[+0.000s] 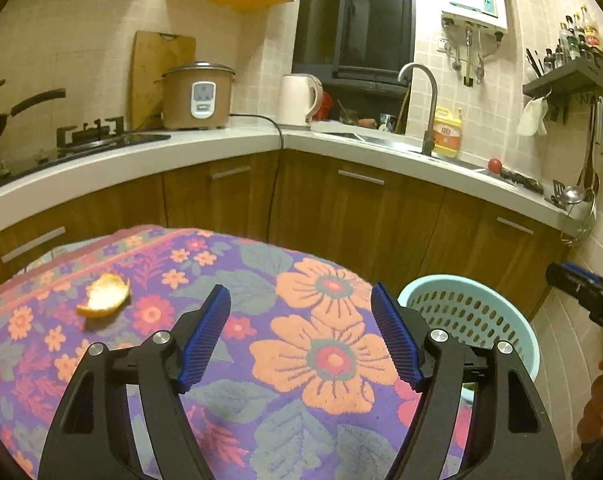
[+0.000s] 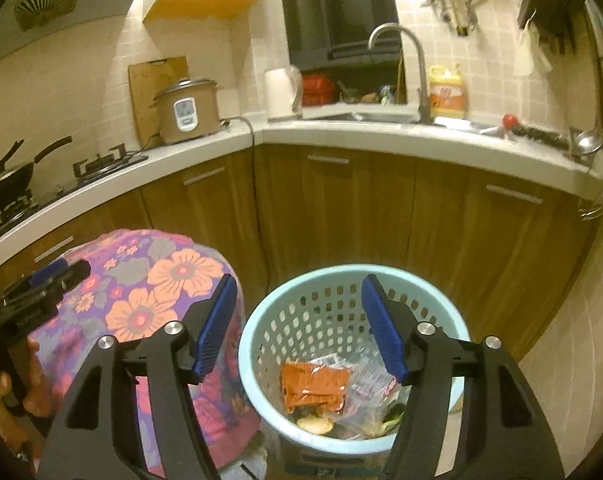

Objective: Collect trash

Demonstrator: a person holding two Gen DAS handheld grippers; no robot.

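Note:
An orange peel (image 1: 104, 295) lies on the flowered cloth (image 1: 261, 280) of the table, at its far left. My left gripper (image 1: 300, 336) hovers over the cloth to the right of the peel, open and empty. A light blue perforated basket (image 2: 341, 280) stands on the floor beside the table; its rim also shows in the left wrist view (image 1: 461, 280). Inside it lie an orange wrapper (image 2: 315, 386), clear plastic (image 2: 371, 384) and food scraps (image 2: 315, 424). My right gripper (image 2: 299, 326) hangs above the basket, open, with nothing between its blue pads (image 2: 215, 328).
Wooden cabinets (image 1: 361, 208) under a white counter (image 1: 221, 140) close off the far side. On the counter stand a rice cooker (image 1: 197, 96), a kettle (image 1: 299, 98), a stove (image 1: 93, 136) and a sink with a faucet (image 1: 421, 108). A hand (image 2: 5, 392) holds the left gripper's grip.

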